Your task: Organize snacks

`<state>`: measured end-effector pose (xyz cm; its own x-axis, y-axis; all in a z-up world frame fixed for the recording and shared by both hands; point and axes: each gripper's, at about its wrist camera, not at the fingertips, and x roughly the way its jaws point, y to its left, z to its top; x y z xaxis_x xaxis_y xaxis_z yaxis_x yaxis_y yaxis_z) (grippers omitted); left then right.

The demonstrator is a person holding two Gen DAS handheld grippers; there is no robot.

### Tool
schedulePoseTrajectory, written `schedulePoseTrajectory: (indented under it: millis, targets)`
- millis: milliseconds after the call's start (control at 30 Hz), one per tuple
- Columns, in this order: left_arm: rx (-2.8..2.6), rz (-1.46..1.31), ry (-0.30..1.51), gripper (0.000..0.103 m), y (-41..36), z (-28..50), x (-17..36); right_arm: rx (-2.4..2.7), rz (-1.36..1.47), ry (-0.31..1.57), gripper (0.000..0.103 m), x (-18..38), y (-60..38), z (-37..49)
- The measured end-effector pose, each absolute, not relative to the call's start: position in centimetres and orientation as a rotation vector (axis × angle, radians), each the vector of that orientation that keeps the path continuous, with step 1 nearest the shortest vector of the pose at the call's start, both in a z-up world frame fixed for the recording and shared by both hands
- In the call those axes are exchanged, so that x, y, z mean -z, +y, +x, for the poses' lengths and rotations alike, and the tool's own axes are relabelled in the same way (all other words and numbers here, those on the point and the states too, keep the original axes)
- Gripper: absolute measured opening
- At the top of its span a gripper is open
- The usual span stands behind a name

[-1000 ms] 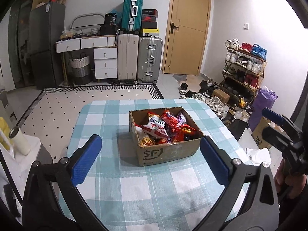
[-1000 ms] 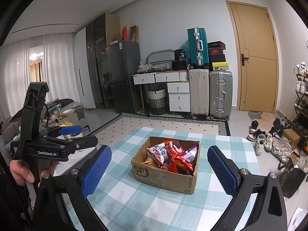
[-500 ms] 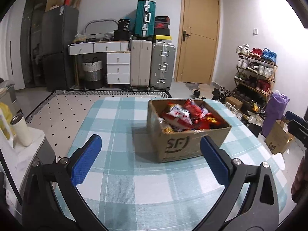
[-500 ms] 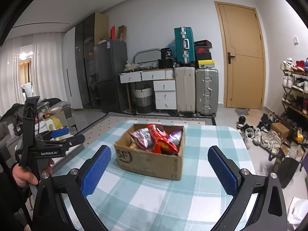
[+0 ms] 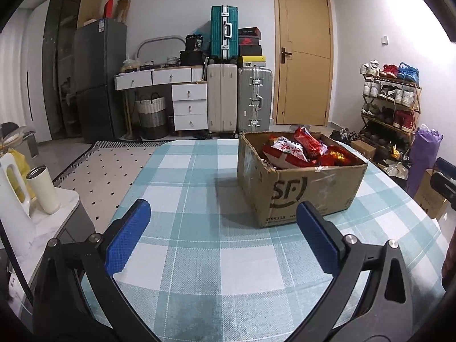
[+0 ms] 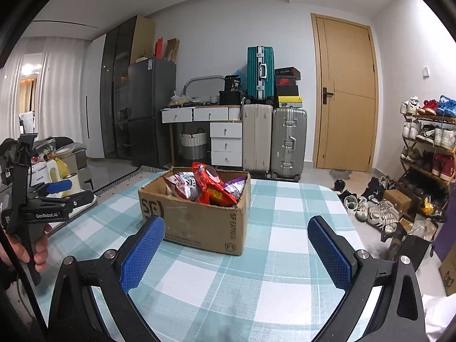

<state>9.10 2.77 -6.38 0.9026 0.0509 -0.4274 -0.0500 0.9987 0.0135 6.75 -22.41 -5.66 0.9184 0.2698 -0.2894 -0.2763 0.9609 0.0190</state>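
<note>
- Sitting skewed on the checked tablecloth (image 5: 199,256), the SF cardboard box (image 5: 307,191) brims with snack packets (image 6: 205,188) — one corner nearest.
- Left gripper (image 5: 225,233) and right gripper (image 6: 236,253) are spread wide, empty, short of the box.

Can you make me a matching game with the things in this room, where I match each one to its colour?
Things:
1. cardboard box
2. top suitcase
3. door
4. pads on the right tongs

Colours:
A. blue
B. yellowish wood
C. brown, with SF printed on it
D. teal green

Right pairs: 1-C, 2-D, 3-B, 4-A
</note>
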Motion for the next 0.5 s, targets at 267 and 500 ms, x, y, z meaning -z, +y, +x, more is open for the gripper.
schedulePoseTrajectory:
  millis: [267,500]
  targets:
    - [-0.071,0.010,0.442,0.102,3.0,9.6,9.7,-0.283,0.017,0.282,0.102,8.2,-23.5,7.0]
    - [-0.060,0.008,0.378,0.102,3.3,9.0,10.3,-0.259,0.010,0.278,0.102,10.4,-23.9,7.4]
